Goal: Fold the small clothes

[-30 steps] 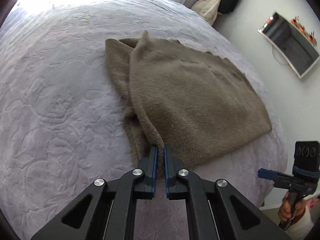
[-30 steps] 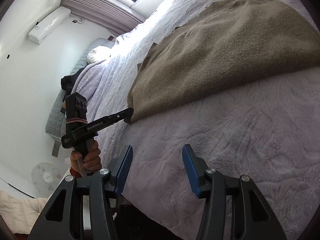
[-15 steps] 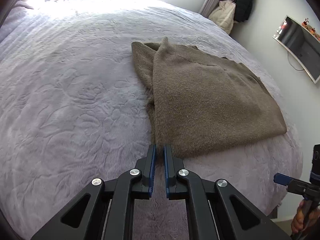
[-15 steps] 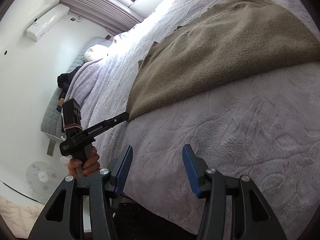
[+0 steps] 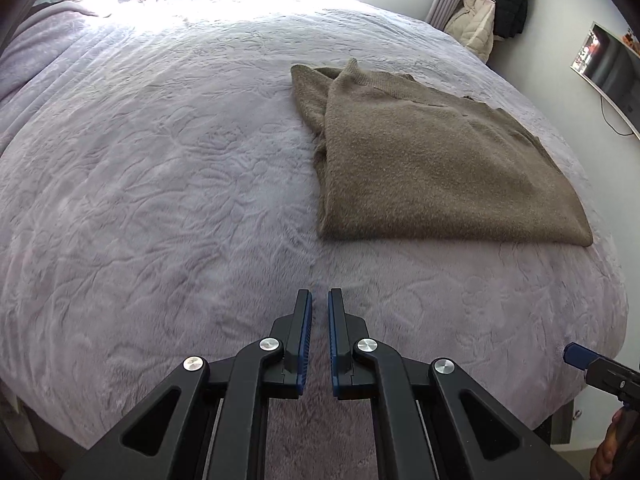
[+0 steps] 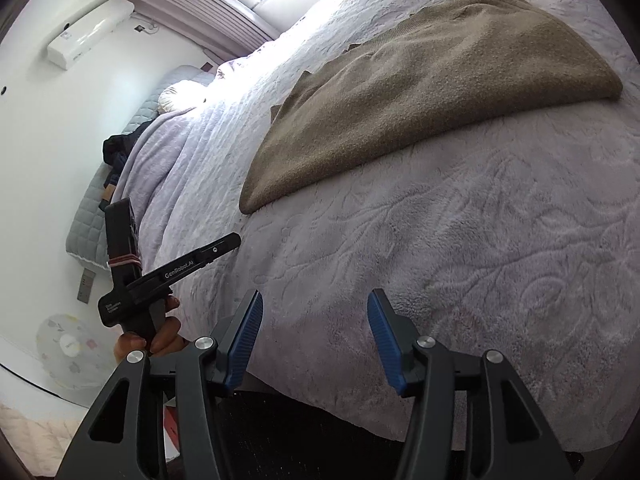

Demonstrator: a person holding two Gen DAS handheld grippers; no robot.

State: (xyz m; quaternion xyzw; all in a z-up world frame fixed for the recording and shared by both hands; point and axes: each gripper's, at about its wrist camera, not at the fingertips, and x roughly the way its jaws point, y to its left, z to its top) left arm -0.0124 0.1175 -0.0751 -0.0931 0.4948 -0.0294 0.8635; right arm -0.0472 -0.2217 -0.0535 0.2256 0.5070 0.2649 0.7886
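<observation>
Brown sweater [image 5: 436, 160] lies folded – long axis crosswise; left gripper [image 5: 319, 300] clenched empty, right gripper [image 6: 316, 300] opening

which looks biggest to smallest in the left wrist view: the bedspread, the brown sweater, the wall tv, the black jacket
1. bedspread
2. brown sweater
3-4. wall tv and black jacket: about alike in this view, both far off and warped at the fisheye edge, so unranked.

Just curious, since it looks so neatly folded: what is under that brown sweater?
The sweater lies on the bed's lilac blanket, which shows all around it. A lower layer of the sweater peeks out along one edge. Anything else beneath it is covered.
</observation>
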